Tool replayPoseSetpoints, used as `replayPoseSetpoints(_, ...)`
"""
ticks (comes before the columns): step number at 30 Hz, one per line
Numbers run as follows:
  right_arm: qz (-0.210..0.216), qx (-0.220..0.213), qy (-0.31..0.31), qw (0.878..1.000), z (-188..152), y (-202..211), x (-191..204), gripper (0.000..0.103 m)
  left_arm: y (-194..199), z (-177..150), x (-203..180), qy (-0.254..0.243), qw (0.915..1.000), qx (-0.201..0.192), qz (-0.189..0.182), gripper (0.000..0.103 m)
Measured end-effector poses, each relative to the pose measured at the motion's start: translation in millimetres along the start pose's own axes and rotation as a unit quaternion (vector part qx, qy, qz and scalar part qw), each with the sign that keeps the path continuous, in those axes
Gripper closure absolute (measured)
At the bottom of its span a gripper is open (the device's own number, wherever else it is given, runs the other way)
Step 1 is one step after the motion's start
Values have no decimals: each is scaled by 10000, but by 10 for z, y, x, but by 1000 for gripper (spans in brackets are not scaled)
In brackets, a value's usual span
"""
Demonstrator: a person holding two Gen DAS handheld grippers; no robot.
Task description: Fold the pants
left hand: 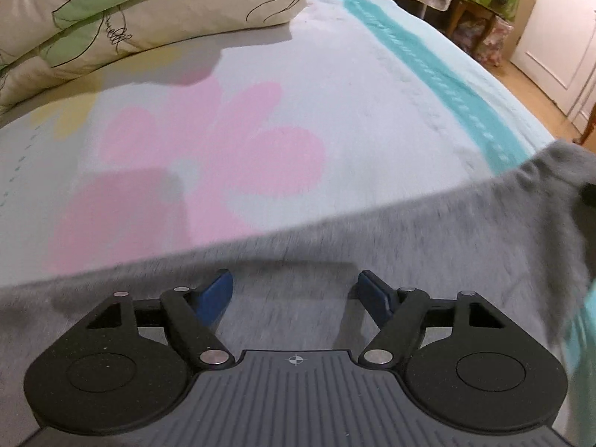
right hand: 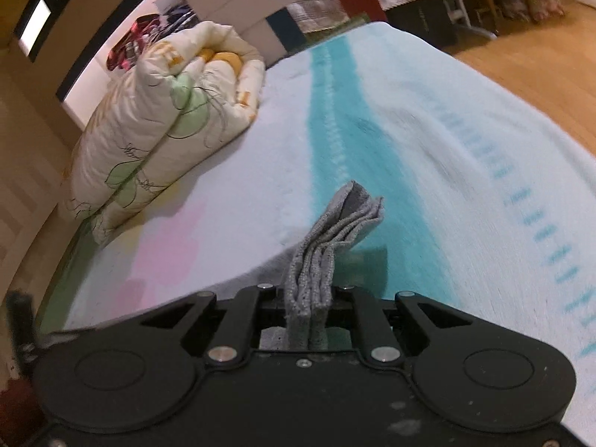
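Grey fabric of the pants (left hand: 428,253) lies right under my left tongs (left hand: 296,292), filling the space below and on both sides of them, its far edge running across just ahead of the blue pads (left hand: 214,292). Those 2 pads stand spread with nothing pinched between them; I cannot tell whether their tips touch the cloth, since the fabric is blurred there. Beyond that edge the bed cover (left hand: 335,85) stretches away from my left tongs, pale with pink flower shapes ahead and to the left, and a teal stripe running off ahead on the right. A folded quilt (left hand: 149,11) with green leaf print sits far ahead to the left. My right tongs (right hand: 308,300) are pressed together on a bunched fold of the pants (right hand: 335,223): several grey layers are squeezed between the jaws and stick up and forward past the tips, flopping a little to the right. Ahead of my right tongs runs the same teal stripe (right hand: 335,123), and the quilt (right hand: 160,123) stands well off to the left. Wooden floor (right hand: 521,70) shows beyond the bed on the right.
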State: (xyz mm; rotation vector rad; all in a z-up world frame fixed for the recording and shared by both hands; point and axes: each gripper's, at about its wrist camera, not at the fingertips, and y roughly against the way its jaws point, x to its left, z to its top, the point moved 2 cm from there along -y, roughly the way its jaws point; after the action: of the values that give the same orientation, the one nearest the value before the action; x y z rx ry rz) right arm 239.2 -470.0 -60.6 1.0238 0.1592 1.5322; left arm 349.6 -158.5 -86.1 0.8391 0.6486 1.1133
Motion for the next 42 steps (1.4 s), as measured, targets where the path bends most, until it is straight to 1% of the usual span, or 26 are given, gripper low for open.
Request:
replayPoseSetpoints(2, -28, 15, 92, 10000, 56, 55, 106, 90, -79, 44, -58, -173, 9997, 2, 149, 26)
replayPoseSetpoints(4, -51, 8, 174, 9998, 92, 98, 225, 90, -71, 72, -84, -246, 9995, -13, 177, 26)
replayPoseSetpoints(5, -51, 0, 207, 9998, 110, 123, 298, 90, -39, 79, -58, -230, 9996, -13, 141, 30)
replayPoseSetpoints(6, -61, -12, 219, 9997, 123, 137, 378, 90, 25, 75, -6, -163, 9998, -61, 105, 37)
replayPoseSetpoints(7, -62, -22, 249, 9997, 126, 159, 466, 90, 98, 65, 53, -74, 9999, -128, 74, 38)
replayPoseSetpoints(10, -18, -59, 475, 9989, 122, 236, 828, 90, 326, 20, 320, 203, 9992, -335, 63, 38)
replayPoseSetpoints(15, 443, 36, 788, 9959, 4, 169, 1636, 90, 736, -263, 951, 648, 9967, -459, 162, 38)
replayPoseSetpoints(17, 692, 103, 952, 9930, -133, 85, 2013, 90, 868, -415, 1215, 859, 9950, -487, 165, 38)
replayPoseSetpoints(19, 917, 235, 1143, 9889, -352, -57, 2411, 90, 984, -554, 1438, 1046, 9932, -477, 183, 38)
replayPoseSetpoints(21, 1036, 418, 1297, 9852, -625, -243, 2735, 90, 1090, -701, 1669, 1245, 9909, -470, 217, 37)
replayPoseSetpoints(25, 959, 730, 1604, 9797, -1251, -677, 3161, 90, 1236, -987, 2026, 1559, 9865, -365, 347, 36)
replayPoseSetpoints(26, 862, 817, 1721, 9779, -1441, -820, 3249, 87, 1259, -1030, 2089, 1609, 9858, -336, 350, 36)
replayPoseSetpoints(27, 747, 876, 1819, 9765, -1574, -911, 3297, 83, 1291, -1057, 2153, 1653, 9851, -315, 351, 36)
replayPoseSetpoints(28, 639, 982, 1913, 9745, -1711, -1005, 3334, 81, 1320, -1083, 2196, 1688, 9845, -308, 349, 36)
replayPoseSetpoints(29, 638, 1119, 1977, 9718, -1832, -1069, 3360, 71, 1368, -1113, 2248, 1709, 9842, -318, 343, 36)
replayPoseSetpoints(30, 642, 1162, 2007, 9706, -1906, -1070, 3377, 63, 1404, -1127, 2275, 1720, 9839, -340, 337, 36)
replayPoseSetpoints(31, 745, 1133, 2015, 9701, -1945, -1009, 3389, 59, 1434, -1130, 2294, 1728, 9837, -375, 330, 35)
replayPoseSetpoints(32, 888, 1071, 2030, 9692, -1952, -917, 3392, 55, 1475, -1121, 2303, 1742, 9833, -426, 320, 33)
replayPoseSetpoints(33, 1063, 975, 2056, 9680, -1925, -801, 3386, 53, 1495, -1097, 2308, 1755, 9829, -474, 300, 30)
replayPoseSetpoints(34, 1163, 881, 2085, 9671, -1899, -692, 3375, 52, 1535, -1066, 2283, 1754, 9827, -545, 250, 29)
replayPoseSetpoints(35, 1211, 717, 2123, 9670, -1821, -560, 3345, 50, 1564, -1038, 2247, 1736, 9827, -611, 198, 29)
replayPoseSetpoints(37, 1118, 486, 2087, 9703, -1655, -389, 3226, 50, 1572, -979, 2159, 1641, 9840, -687, 92, 29)
replayPoseSetpoints(39, 888, 385, 1913, 9768, -1498, -334, 3036, 52, 1502, -908, 2005, 1486, 9867, -655, -44, 28)
replayPoseSetpoints(40, 695, 390, 1827, 9799, -1413, -371, 2962, 57, 1454, -893, 1916, 1397, 9883, -602, -90, 28)
replayPoseSetpoints(41, 415, 439, 1741, 9829, -1361, -387, 2816, 76, 1395, -892, 1818, 1292, 9901, -537, -137, 28)
replayPoseSetpoints(42, 196, 514, 1636, 9850, -1323, -417, 2697, 89, 1349, -910, 1733, 1210, 9913, -488, -176, 28)
